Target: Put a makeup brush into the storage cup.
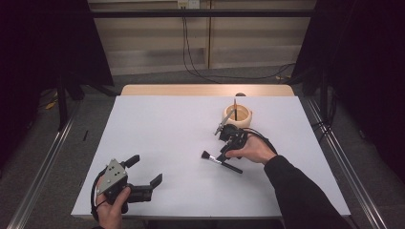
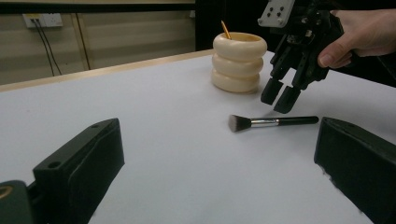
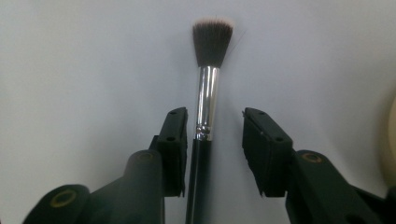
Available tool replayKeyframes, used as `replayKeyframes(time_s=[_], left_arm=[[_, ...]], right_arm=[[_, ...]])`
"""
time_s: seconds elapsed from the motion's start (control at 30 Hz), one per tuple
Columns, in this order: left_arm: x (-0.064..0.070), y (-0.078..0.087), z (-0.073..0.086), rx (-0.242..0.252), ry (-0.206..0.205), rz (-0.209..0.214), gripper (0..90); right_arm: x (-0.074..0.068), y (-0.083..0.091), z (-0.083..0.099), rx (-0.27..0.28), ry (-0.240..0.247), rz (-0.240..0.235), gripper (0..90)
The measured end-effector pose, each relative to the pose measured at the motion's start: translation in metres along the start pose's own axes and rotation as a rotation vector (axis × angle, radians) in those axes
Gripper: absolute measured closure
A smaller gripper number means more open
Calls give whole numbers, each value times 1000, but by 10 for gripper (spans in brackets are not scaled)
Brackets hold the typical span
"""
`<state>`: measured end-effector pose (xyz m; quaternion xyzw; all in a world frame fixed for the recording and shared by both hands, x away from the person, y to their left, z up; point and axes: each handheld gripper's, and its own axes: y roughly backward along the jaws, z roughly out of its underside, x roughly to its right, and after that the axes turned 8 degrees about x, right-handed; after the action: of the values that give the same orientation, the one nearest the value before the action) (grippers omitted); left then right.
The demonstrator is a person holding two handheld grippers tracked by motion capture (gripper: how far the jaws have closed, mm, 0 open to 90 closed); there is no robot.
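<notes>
A makeup brush [image 1: 221, 162] with a black handle, silver ferrule and dark bristles lies flat on the white table [image 1: 181, 133]. My right gripper [image 1: 225, 151] hangs just over its handle, open. In the right gripper view the brush [image 3: 205, 93] lies between the jaws of that gripper [image 3: 215, 123], closer to the left one, bristles pointing away. A cream ringed cup [image 1: 237, 116] stands just beyond, with a thin stick [image 1: 235, 107] in it. My left gripper [image 1: 144, 171] rests open near the front left edge, holding nothing. Its view shows the brush [image 2: 275, 122], the cup [image 2: 239, 61] and the right gripper [image 2: 280, 95].
The table's wooden far edge [image 1: 205, 89] borders a floor with cables [image 1: 191, 67]. Metal rails [image 1: 43, 162] run along both sides of the table. A cream sliver of the cup [image 3: 391, 135] shows at the right edge of the right gripper view.
</notes>
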<state>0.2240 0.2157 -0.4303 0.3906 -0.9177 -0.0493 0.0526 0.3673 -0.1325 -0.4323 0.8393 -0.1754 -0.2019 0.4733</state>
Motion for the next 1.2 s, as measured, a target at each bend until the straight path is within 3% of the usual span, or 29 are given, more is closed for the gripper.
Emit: replayKeyframes(time_s=[0.03, 0.07, 0.1, 0.13, 0.27, 0.37, 0.5, 0.57, 0.7, 0.73, 0.8, 0.87, 0.9, 0.97, 1.2], left_arm=[[0, 0, 0, -3, -5, -5, 13], [-1, 0, 0, 2, 1, -2, 11], [-1, 0, 0, 2, 4, 2, 11], [-1, 0, 0, 2, 5, 1, 11], [-1, 0, 0, -4, -3, 2, 11], [-1, 0, 0, 0, 1, 3, 11], [-1, 0, 0, -4, -2, 0, 11], [-1, 0, 0, -7, -6, -1, 11], [-2, 0, 1, -1, 3, 10, 10], [-2, 0, 1, -1, 3, 8, 10], [-2, 0, 1, -5, 1, -3, 10], [-2, 0, 1, -1, 1, 2, 10], [-1, 0, 1, 0, 0, 3, 10], [-1, 0, 1, -2, -2, -1, 10], [-1, 0, 1, -1, -2, 1, 10]], right_arm=[[1, -1, -1, -11, 5, 1, 616], [0, -3, -2, -23, -29, 10, 627], [3, -4, -3, -40, 7, 7, 632], [2, -6, -4, -38, -19, 7, 634], [3, -9, -7, -77, -18, 1, 644], [4, -11, -8, -74, -1, -5, 645], [0, -15, -11, -98, -26, -11, 669], [1, -17, -13, -110, 6, -14, 668], [1, -21, -15, -114, -5, -7, 668], [2, -22, -15, -121, 14, -8, 671], [0, -23, -16, -120, -9, -5, 683], [1, -24, -16, -125, 17, -3, 695], [-1, -25, -16, -125, 3, -7, 700], [0, -27, -16, -130, 37, -7, 724], [1, -30, -16, -144, 1, -8, 763]])
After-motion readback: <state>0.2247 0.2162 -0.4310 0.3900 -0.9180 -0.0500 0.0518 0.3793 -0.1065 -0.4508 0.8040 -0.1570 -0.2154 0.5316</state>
